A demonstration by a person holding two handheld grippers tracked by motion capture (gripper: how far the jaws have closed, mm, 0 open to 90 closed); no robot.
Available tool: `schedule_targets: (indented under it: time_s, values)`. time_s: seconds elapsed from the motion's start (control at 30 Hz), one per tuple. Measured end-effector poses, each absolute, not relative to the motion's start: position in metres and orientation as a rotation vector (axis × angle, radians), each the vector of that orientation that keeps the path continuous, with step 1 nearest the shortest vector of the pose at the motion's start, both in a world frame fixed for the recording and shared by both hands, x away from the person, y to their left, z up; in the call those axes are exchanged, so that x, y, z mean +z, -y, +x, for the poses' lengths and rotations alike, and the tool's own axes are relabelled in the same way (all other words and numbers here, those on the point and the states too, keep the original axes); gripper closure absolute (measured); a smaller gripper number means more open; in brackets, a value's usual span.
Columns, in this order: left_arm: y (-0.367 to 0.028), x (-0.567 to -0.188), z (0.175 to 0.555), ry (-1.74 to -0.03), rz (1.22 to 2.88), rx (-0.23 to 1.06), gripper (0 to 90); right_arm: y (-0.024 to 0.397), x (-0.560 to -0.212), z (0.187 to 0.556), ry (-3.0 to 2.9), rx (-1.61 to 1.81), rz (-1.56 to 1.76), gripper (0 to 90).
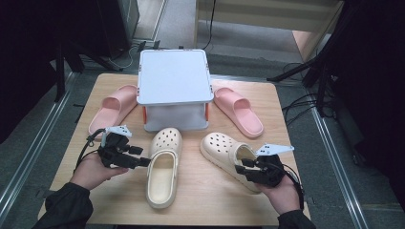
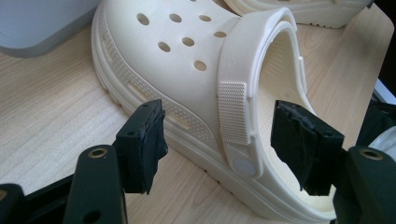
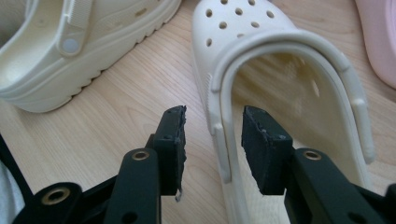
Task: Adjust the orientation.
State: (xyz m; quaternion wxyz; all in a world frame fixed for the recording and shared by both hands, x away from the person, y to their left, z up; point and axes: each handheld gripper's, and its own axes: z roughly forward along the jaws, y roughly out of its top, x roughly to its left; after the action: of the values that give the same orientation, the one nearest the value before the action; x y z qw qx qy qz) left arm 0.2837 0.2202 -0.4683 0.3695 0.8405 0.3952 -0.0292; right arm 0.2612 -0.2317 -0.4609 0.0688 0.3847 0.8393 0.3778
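Two cream clogs lie on the table: left gripper [image 1: 143, 162] straddles the left clog's [image 1: 162, 167] wall, right gripper [image 1: 242, 164] straddles the right clog's [image 1: 224, 150] rim, both with jaws apart.

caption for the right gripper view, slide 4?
Right gripper open astride the side wall of a cream clog on the wooden table.

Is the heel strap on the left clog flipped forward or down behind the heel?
Forward: the left clog has its strap lying across the top.

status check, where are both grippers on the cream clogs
Left gripper open, straddling left clog side wall. Right gripper open astride right clog wall, pads apart. White box behind, nothing in the way.
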Motion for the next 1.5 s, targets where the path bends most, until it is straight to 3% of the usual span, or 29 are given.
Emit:
schedule_targets:
  time_s: [0.3,0.67,1.17,1.3,1.5]
  values:
    - [-0.219,-0.469,0.289,-1.012,2.158,-0.078,35.5,0.226,-0.476,0.272,-2.567,1.091,1.188,61.6]
    - [-0.219,-0.469,0.289,-1.015,2.159,-0.078,36.2,0.215,-0.487,0.285,-2.625,1.057,1.126,76.2]
    - [-0.219,-0.467,0.288,-1.022,2.148,-0.065,37.1,0.194,-0.459,0.288,-2.519,1.111,1.273,78.4]
    - [-0.220,-0.465,0.286,-0.986,2.148,-0.061,47.0,0.179,-0.452,0.283,-2.513,1.117,1.262,78.3]
    - [-0.220,-0.464,0.285,-0.972,2.143,-0.058,51.2,0.154,-0.461,0.288,-2.528,1.080,1.262,78.2]
